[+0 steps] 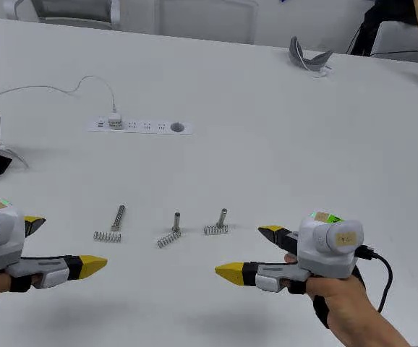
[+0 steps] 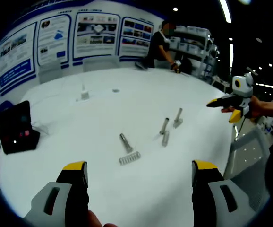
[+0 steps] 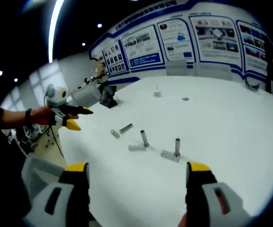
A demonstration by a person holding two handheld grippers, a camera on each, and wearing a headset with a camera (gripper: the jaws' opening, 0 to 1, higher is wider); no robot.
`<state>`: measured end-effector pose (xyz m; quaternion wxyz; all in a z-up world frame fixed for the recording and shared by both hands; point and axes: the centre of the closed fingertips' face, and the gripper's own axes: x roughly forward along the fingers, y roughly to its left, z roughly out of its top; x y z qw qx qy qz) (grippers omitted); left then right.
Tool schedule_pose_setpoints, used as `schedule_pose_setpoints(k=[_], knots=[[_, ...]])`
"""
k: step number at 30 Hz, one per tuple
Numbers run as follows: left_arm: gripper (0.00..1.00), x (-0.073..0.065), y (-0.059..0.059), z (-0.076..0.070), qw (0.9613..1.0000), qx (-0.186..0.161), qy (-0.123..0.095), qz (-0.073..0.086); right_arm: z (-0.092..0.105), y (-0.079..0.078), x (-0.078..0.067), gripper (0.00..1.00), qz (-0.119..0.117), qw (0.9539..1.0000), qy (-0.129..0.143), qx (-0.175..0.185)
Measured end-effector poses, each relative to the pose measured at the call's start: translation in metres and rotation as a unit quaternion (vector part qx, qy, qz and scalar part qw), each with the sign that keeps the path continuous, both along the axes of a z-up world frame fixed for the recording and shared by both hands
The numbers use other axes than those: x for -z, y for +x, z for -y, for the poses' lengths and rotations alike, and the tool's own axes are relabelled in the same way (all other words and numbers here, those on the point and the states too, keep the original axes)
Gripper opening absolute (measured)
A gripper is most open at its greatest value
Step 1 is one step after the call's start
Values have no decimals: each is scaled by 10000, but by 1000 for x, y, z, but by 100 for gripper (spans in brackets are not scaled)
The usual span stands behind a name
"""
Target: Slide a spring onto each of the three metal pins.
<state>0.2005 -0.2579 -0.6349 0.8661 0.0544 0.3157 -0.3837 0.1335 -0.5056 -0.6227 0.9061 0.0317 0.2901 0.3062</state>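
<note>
**Head view: no spring on any pin yet**

Shows the task at its very start. Finds three metal pins in a row on the white table (image 1: 281, 144): left pin (image 1: 118, 216), leaning or lying, cannot tell which; middle pin (image 1: 176, 221) and right pin (image 1: 222, 217), both upright. Counts three springs flat on the table, one just beside the foot of each pin: left spring (image 1: 107, 236), middle spring (image 1: 168, 239), right spring (image 1: 215, 230). Sees none threaded over a pin, so judges all three slides left to do. Places left gripper (image 1: 63, 244) at the bottom left and right gripper (image 1: 249, 251) at the bottom right, both short of the row, jaws spread wide and holding nothing. Confirms the same from both gripper views: yellow tips apart, bare table between, pins and springs ahead.
</note>
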Motion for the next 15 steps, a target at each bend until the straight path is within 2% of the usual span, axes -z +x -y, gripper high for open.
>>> schedule_pose_setpoints(k=[8, 15], knots=[[92, 4, 11, 14, 9999, 99, 31, -35, 6, -6, 1, 86, -38, 9999, 15, 96], [90, 8, 21, 18, 9998, 116, 96, -93, 9, -8, 2, 86, -48, 9999, 21, 147]])
